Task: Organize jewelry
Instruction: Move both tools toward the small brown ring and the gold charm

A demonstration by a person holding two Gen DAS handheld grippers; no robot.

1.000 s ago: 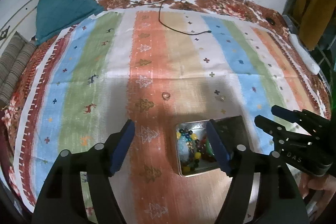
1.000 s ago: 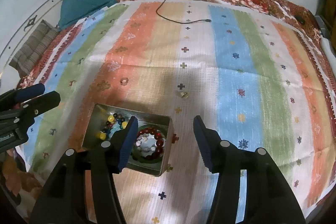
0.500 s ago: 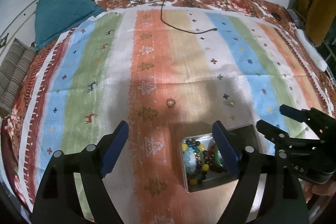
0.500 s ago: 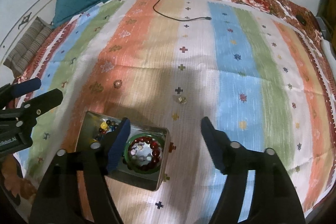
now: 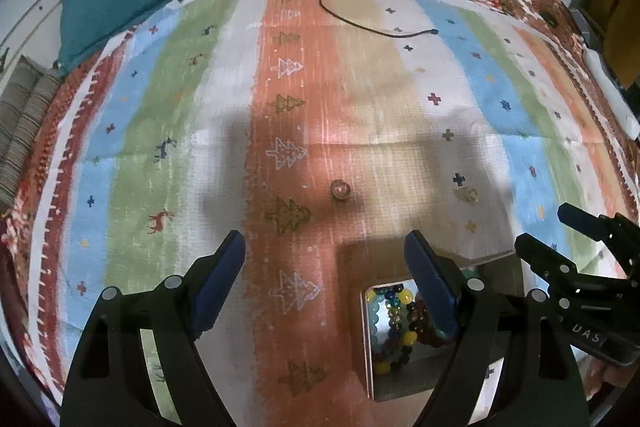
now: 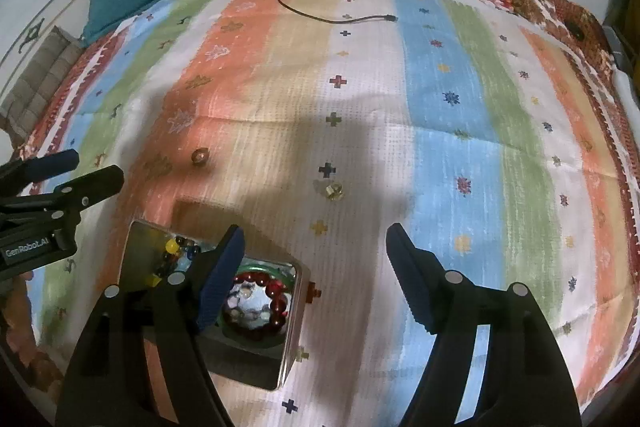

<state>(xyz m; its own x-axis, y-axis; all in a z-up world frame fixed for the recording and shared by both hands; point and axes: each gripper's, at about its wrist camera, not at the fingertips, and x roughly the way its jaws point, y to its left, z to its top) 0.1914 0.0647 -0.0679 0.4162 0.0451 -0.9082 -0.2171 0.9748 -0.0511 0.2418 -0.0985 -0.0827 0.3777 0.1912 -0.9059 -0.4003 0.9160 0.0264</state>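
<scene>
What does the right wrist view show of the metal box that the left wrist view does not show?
Only the right wrist view shows the red bead bracelet in the metal box. Only the left wrist view shows the row of tree patterns. Both show the multicoloured beads, the two loose rings on the striped cloth, and both grippers open and empty.

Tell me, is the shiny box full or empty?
Partly full: the metal box holds a red bead bracelet and mixed coloured beads.

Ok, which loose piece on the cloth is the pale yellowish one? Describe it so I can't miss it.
Start at the metal tin on the striped cloth. Beyond its far right corner, on the white stripe by a dark blue cross, lies the pale yellowish piece. The other loose piece, brownish and round, sits on the orange stripe.
</scene>
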